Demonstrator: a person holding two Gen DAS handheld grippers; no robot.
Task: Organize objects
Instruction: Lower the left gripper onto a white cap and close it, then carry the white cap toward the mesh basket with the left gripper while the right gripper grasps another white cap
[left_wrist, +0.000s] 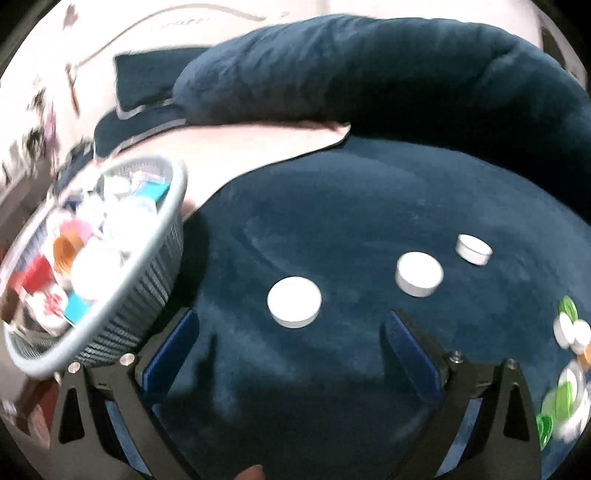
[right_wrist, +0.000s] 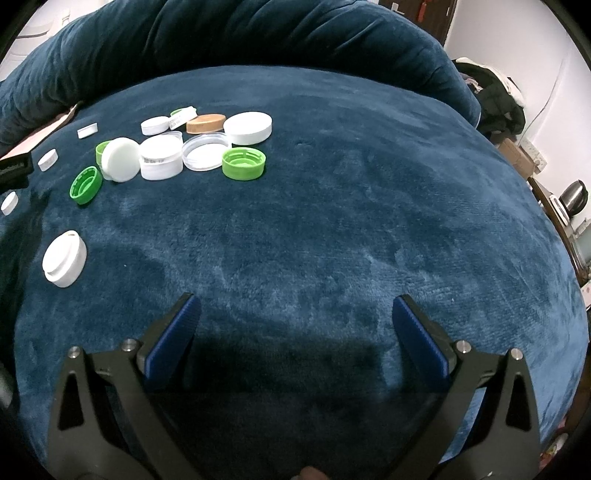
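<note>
Right now the left gripper (left_wrist: 290, 328) hangs low over the blue cushion (left_wrist: 332, 221), its jaws spread wide and holding nothing. A flat white lid (left_wrist: 294, 302) lies straight ahead of it, just beyond the fingertips and almost centred in the gap between them. That is the relation the next move seems to turn on: the lid is round, so it has no long axis to line up with, and a short push forward and down should bring the jaws to either side of it. Two more white lids (left_wrist: 419, 274) (left_wrist: 474, 249) trail off in a row toward the right and farther away, apart from one another.

A grey basket (left_wrist: 155, 266) already full of odds and ends sits close by on the left edge of the cushion, so the left side looks better placed to carry anything there, if that is where the lids are to go.

Meanwhile the right gripper (right_wrist: 295, 314) is also spread and empty, with only bare cushion directly ahead. Its nearest piece is a white cap (right_wrist: 64, 263) well off to its left; the main cluster of lids, with a green cap (right_wrist: 244, 163) at its near edge, lies farther on toward the back left.
</note>
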